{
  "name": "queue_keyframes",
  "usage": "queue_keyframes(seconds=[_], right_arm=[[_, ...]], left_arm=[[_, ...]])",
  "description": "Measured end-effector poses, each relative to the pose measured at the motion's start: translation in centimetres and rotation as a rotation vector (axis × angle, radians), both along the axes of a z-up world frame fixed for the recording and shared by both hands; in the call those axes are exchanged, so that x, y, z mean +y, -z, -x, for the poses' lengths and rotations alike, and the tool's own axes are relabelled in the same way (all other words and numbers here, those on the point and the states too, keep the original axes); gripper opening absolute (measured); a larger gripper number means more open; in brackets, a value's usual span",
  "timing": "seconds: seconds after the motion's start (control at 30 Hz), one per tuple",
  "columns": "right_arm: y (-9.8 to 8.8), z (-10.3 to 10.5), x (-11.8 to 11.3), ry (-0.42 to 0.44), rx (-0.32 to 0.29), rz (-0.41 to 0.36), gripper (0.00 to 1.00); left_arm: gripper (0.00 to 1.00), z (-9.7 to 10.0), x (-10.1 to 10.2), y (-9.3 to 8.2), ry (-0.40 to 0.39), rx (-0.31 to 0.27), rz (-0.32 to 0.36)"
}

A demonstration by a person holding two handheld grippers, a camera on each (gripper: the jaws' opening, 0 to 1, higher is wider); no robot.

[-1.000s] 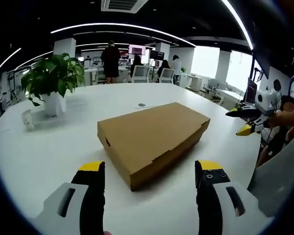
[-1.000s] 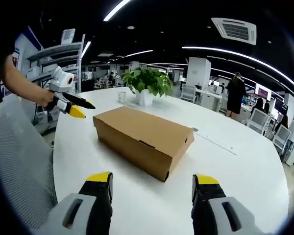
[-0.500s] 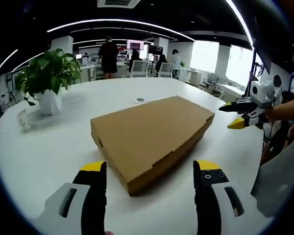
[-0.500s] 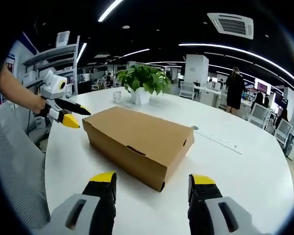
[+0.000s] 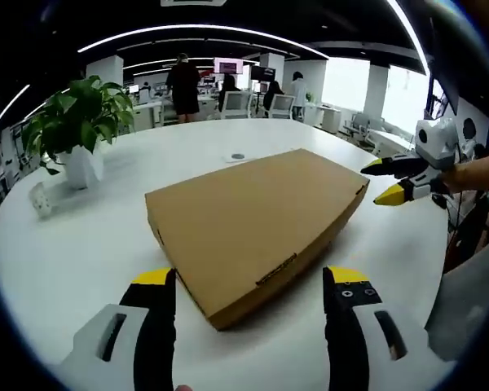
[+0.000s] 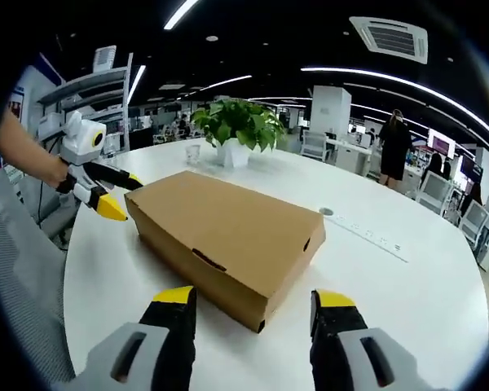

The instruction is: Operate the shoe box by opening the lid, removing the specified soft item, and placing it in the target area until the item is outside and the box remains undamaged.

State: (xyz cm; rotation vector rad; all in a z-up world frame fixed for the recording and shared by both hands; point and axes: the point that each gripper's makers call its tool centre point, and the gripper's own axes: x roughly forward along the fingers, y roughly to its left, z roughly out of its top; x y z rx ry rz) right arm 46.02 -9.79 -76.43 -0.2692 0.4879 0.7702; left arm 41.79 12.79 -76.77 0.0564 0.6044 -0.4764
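Observation:
A closed brown cardboard shoe box lies on the white round table. My left gripper stands open at the box's near corner, its yellow-tipped jaws on either side of that corner. In the right gripper view it comes in from the left as the left gripper, beside the box's far end. My right gripper is open too, straddling the box's near corner. The right gripper appears at the right in the left gripper view, close to the box's far corner. The lid is down.
A potted green plant stands in a white pot on the table, with a small white cup near it. A grey chair back sits at the table's edge. People and desks fill the office behind.
Both grippers have come closer to the box, which now looks larger in both views. Each gripper's tips now reach the box's ends. The lid has stayed down.

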Motion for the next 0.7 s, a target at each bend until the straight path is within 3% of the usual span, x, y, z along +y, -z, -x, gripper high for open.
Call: queue_keyframes(seconds=[0.7], right_arm=[[0.5, -1.2, 2.2, -0.033, 0.017, 0.006, 0.51]], left_arm=[[0.71, -1.1, 0.5, 0.7, -0.052, 0.016, 0.014]])
